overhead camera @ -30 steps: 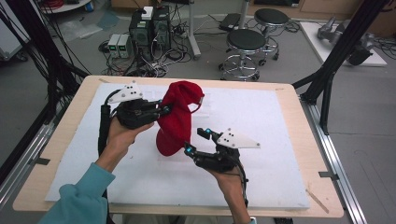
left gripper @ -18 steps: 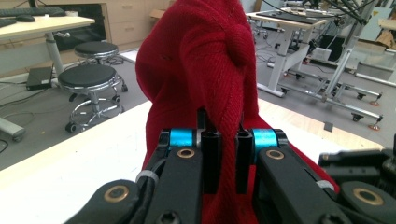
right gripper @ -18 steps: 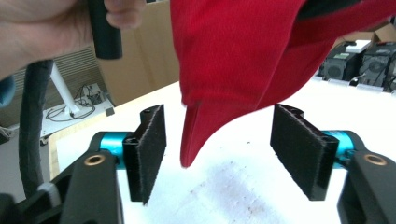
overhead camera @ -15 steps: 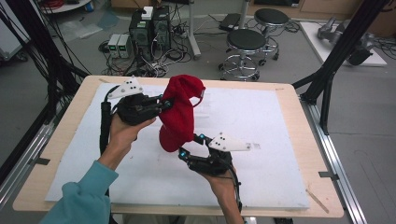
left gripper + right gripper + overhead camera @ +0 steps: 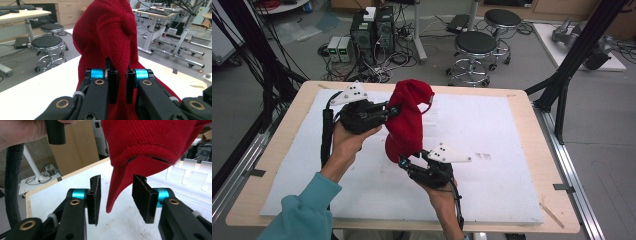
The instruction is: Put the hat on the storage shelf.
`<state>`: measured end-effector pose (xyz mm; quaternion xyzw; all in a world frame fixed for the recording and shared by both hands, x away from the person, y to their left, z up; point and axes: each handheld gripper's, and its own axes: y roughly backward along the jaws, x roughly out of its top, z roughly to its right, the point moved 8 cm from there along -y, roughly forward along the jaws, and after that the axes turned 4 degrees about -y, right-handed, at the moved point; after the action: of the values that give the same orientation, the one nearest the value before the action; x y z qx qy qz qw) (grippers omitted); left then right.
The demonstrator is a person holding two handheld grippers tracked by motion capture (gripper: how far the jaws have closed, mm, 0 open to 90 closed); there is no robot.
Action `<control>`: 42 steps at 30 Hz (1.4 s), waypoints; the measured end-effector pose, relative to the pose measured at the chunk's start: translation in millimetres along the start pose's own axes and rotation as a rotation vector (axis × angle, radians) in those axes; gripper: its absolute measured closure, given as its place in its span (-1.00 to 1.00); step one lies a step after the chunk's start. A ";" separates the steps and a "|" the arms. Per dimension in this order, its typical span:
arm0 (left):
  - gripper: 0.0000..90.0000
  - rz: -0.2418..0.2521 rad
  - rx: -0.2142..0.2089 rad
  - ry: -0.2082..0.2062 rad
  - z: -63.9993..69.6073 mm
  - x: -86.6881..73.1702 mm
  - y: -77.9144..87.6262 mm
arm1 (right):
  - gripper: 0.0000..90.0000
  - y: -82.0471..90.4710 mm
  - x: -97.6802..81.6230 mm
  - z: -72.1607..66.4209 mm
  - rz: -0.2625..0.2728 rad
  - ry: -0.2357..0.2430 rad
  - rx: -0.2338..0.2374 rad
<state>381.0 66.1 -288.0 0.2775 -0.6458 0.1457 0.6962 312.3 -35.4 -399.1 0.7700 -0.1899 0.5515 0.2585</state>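
Note:
A red knitted cloth (image 5: 408, 120) hangs above the white mat (image 5: 492, 125), lifted off it. My left gripper (image 5: 391, 111) is shut on a fold near its upper part; in the left gripper view the red cloth (image 5: 110, 37) is pinched between the jaws of the left gripper (image 5: 119, 86). My right gripper (image 5: 404, 162) sits just under the cloth's lower end, open. In the right gripper view a pointed corner of the cloth (image 5: 117, 185) dangles between the spread jaws of the right gripper (image 5: 117, 200), touching neither pad.
The mat covers a wooden table (image 5: 532, 130). Black frame legs (image 5: 562, 85) stand at the right and left edges. Stools (image 5: 474, 50) and computer boxes (image 5: 372, 30) are on the floor beyond the far edge.
The left gripper has lifted the cloth higher. The right gripper has slid left and under the cloth's lower tip, its jaws now around the hanging corner.

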 end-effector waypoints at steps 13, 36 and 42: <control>0.91 0.007 -0.007 -0.017 3.4 -1.0 0.9 | 0.88 0.0 0.3 3.8 -0.012 -0.030 -0.011; -0.68 -0.045 0.016 0.065 -5.0 -9.7 4.5 | 0.90 2.4 -0.3 9.0 -0.021 -0.042 -0.071; -0.68 -0.053 0.013 0.058 -10.7 -18.5 14.0 | 0.90 5.6 5.1 15.4 -0.009 -0.037 -0.082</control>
<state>379.6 86.3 -303.5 0.2947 -0.6168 0.1391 0.7165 322.2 -49.3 -397.2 0.7697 -0.2136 0.5276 0.2890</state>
